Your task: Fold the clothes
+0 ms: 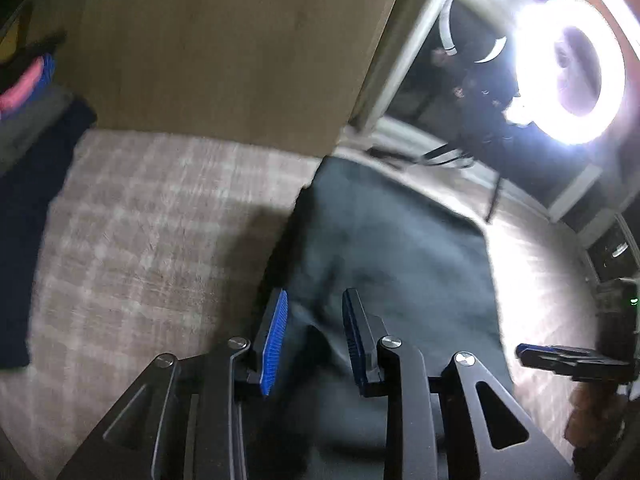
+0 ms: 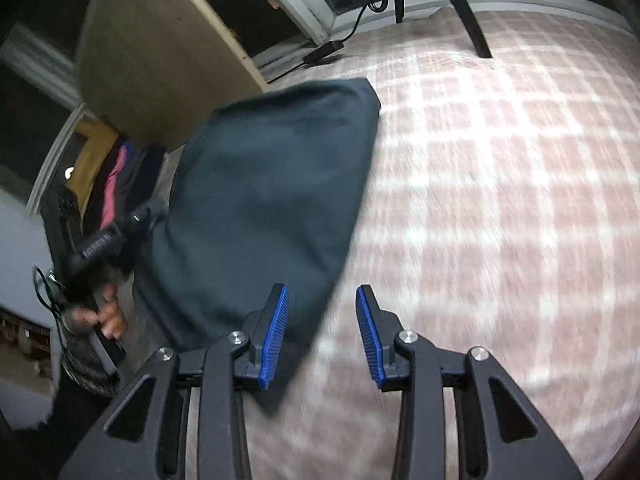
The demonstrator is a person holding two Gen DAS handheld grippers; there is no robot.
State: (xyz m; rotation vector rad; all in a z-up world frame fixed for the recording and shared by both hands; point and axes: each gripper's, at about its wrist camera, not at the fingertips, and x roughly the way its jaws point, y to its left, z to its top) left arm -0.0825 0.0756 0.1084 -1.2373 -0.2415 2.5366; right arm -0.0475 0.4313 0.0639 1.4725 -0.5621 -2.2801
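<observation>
A dark grey-green garment (image 1: 392, 240) (image 2: 272, 184) lies folded and flat on a pink checked cover (image 1: 152, 232) (image 2: 500, 200). My left gripper (image 1: 316, 296) hovers over the garment's near part, its blue pads apart and pressing on nothing. Open too, my right gripper (image 2: 322, 289) has its left pad over the garment's near corner and its right pad over the bare cover. At the right edge of the left wrist view the right gripper (image 1: 560, 356) shows. In the right wrist view the left gripper (image 2: 120, 232) and a hand (image 2: 108, 316) show at the left, beside the garment.
A stack of clothes (image 1: 24, 80) (image 2: 116, 176) and a dark blue garment (image 1: 32, 200) lie at the cover's left. A wooden board (image 1: 220, 40) (image 2: 152, 60) stands behind. A lit ring light (image 1: 572, 68), stand legs (image 2: 472, 20) and a cable with adapter (image 2: 324, 50) are at the back.
</observation>
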